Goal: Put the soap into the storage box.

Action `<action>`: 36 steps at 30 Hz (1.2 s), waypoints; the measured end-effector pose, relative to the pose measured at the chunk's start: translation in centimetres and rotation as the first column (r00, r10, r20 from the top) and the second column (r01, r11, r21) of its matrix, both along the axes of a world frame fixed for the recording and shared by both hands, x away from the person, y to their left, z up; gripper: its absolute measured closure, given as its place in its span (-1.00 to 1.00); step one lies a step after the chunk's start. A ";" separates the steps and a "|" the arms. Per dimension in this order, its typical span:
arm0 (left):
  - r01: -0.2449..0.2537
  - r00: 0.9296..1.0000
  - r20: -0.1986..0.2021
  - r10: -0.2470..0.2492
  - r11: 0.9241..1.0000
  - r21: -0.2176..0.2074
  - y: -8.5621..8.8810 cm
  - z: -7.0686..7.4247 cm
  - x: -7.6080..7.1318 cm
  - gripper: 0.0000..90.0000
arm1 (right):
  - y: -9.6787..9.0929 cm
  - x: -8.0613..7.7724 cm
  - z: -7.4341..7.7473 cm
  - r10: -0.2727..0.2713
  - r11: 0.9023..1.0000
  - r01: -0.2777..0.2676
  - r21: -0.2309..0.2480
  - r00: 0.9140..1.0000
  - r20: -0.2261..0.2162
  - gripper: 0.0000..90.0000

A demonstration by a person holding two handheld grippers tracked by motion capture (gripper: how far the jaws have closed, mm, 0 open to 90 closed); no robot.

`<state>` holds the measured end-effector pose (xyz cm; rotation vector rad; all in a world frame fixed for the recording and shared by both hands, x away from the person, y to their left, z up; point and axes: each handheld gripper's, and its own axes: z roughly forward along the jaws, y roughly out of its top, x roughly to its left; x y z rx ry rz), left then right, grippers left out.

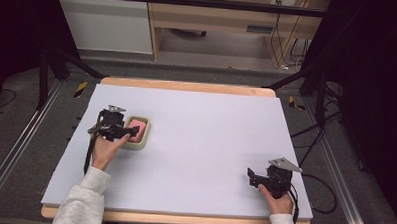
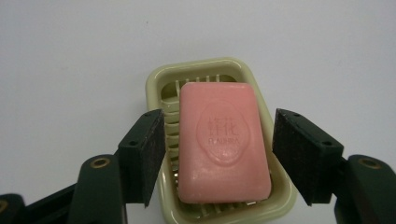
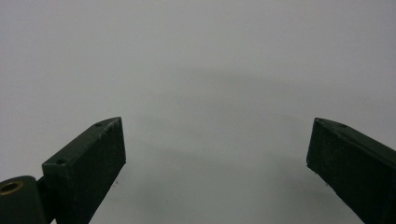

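Pink soap [image 2: 224, 148], stamp legible from the open left gripper [image 2: 219, 154]; right gripper [image 3: 217, 154] open.

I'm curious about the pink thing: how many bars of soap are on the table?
1. The soap lies in the dish at the table's left side, between the open jaws of the left gripper. None seems hidden.

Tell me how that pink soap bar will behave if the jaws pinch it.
The pink soap bar looks rigid and smooth with rounded edges, so it may slip. Lying flat in the dish, it shouldn't roll. The left gripper straddles it, open.
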<state>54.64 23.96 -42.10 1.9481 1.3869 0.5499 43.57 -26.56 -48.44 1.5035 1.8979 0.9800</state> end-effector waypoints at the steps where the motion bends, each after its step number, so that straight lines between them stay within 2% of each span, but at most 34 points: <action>1: 0.000 1.000 0.000 0.000 1.000 0.000 0.0 0.0 0.0 -0.25 | 0.0 0.0 0.0 0.000 1.000 0.000 0.000 1.000 0.000 -0.89; 4: 0.020 1.000 0.018 -0.020 1.000 -0.017 0.4 0.2 -0.8 -0.29 | 0.0 0.0 0.0 -0.006 1.000 0.006 0.006 1.000 0.002 -0.89; 8: 0.030 0.998 0.059 -0.028 0.999 -0.038 0.8 0.3 -2.0 -0.36 | -0.2 -0.1 0.1 -0.011 1.000 0.011 0.008 1.000 0.009 -0.89; 11: 0.030 0.997 0.073 -0.025 0.997 -0.065 1.3 0.3 -2.7 -0.39 | -0.2 -0.1 0.1 -0.012 1.000 0.012 0.011 1.000 0.005 -0.89; 15: 0.035 0.996 0.086 -0.030 0.998 -0.055 2.1 -0.5 -4.0 -0.43 | -0.3 -0.2 0.2 -0.016 1.000 0.016 0.012 1.000 0.007 -0.89; 20: 0.030 0.994 0.110 -0.022 0.997 -0.071 2.7 -1.0 -5.2 -0.45 | -0.5 -0.3 0.3 -0.027 1.000 0.027 0.008 1.000 0.015 -0.89; 27: 0.042 0.992 0.122 -0.034 0.997 -0.063 3.5 -2.1 -6.8 -0.49 | -0.6 -0.4 0.4 -0.026 1.000 0.026 0.003 1.000 0.010 -0.89; 31: 0.035 0.995 0.095 -0.030 0.998 -0.048 4.3 -3.5 -7.9 -0.51 | -0.7 -0.5 0.5 -0.030 1.000 0.030 -0.004 0.999 0.011 -0.89; 36: 0.015 0.996 0.088 -0.012 0.999 -0.037 5.1 -4.3 -8.8 -0.51 | -1.0 -0.5 0.5 -0.041 0.999 0.041 -0.004 0.999 0.009 -0.89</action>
